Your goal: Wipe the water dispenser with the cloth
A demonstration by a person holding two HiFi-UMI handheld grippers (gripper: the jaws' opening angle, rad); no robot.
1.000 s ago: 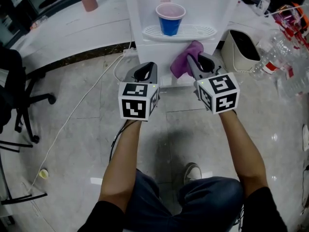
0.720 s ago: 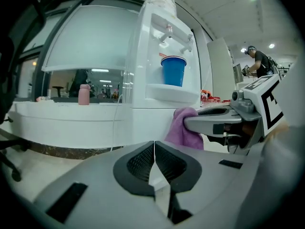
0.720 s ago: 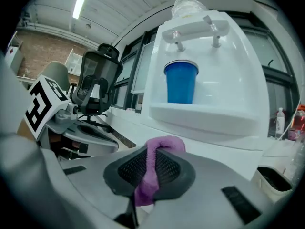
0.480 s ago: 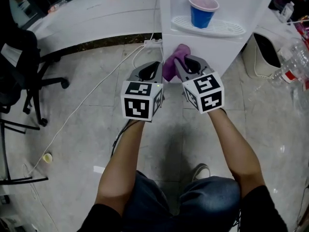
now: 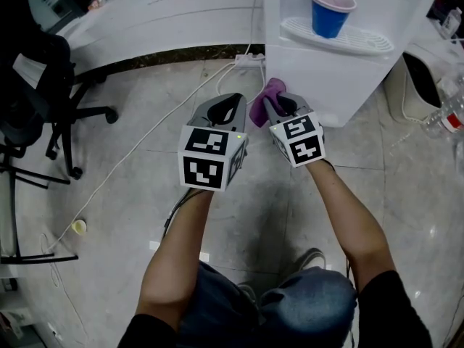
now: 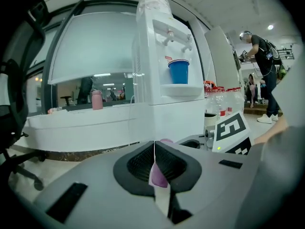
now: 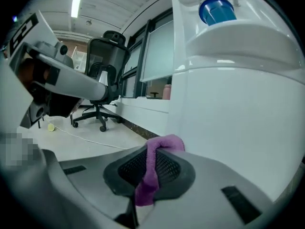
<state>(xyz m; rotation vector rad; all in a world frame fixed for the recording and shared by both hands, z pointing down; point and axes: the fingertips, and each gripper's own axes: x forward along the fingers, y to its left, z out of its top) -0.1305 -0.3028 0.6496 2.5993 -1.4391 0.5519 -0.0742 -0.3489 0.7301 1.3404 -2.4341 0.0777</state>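
The left tongs point(image 5: 228, 101) are pressed shut just left of the purple cloth point(image 5: 259, 107), which the right tongs point(image 5: 275, 103) pinch tight by the water dispenser's point(image 5: 322, 78) lower left corner, both forearms stretched forward.

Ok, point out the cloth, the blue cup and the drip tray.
cloth point(image 5: 259, 107), head view, on the bunched purple fold.
blue cup point(image 5: 328, 22), head view, on its outer wall.
drip tray point(image 5: 366, 43), head view, on the bare grille right of the cup.

Head view looks steeply down; both gripper views low, facing water dispenser point(image 5: 326, 78).
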